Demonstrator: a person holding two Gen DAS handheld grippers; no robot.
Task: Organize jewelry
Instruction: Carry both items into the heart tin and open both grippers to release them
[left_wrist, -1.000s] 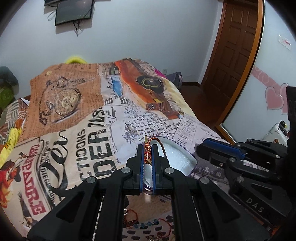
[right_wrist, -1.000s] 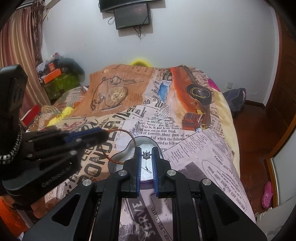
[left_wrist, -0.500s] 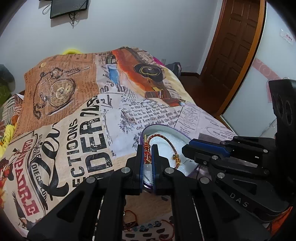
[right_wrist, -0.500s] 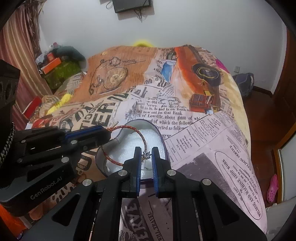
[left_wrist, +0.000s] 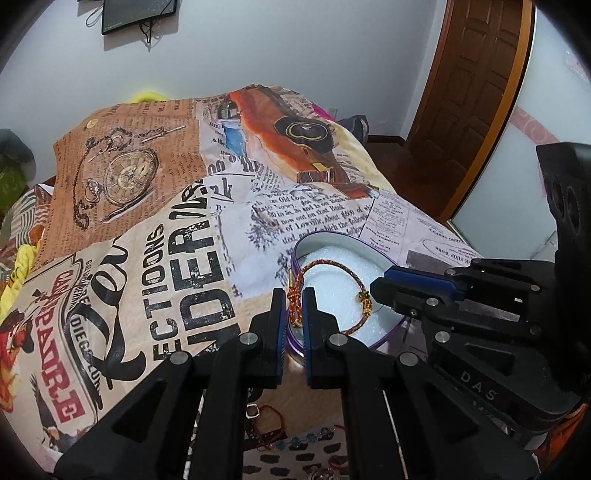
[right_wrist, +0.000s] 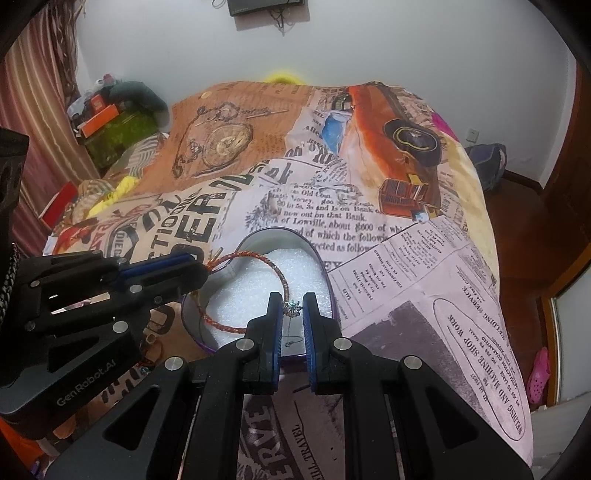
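A red and gold braided bracelet (left_wrist: 325, 264) hangs over a heart-shaped purple tin (left_wrist: 321, 236) lined with white foam, on the bed. My left gripper (left_wrist: 294, 310) is shut on the bracelet's knotted end at the tin's left rim. My right gripper (right_wrist: 292, 312) is shut on the bracelet's small silver charm (right_wrist: 291, 309) above the foam. In the right wrist view the bracelet (right_wrist: 258, 258) arcs from the left gripper (right_wrist: 199, 271) to the charm, over the tin (right_wrist: 258, 236). The right gripper shows in the left wrist view (left_wrist: 380, 291).
The bed has a newspaper-print cover (right_wrist: 369, 258). More bracelets and beads (left_wrist: 295, 439) lie on a patterned cloth below the left gripper. A brown door (left_wrist: 472, 92) stands at the right. Clutter (right_wrist: 110, 122) lies at the bed's far left.
Both grippers have lowered toward the tin with the bracelet stretched between them. The bracelet's loop now hangs lower, over the white foam.
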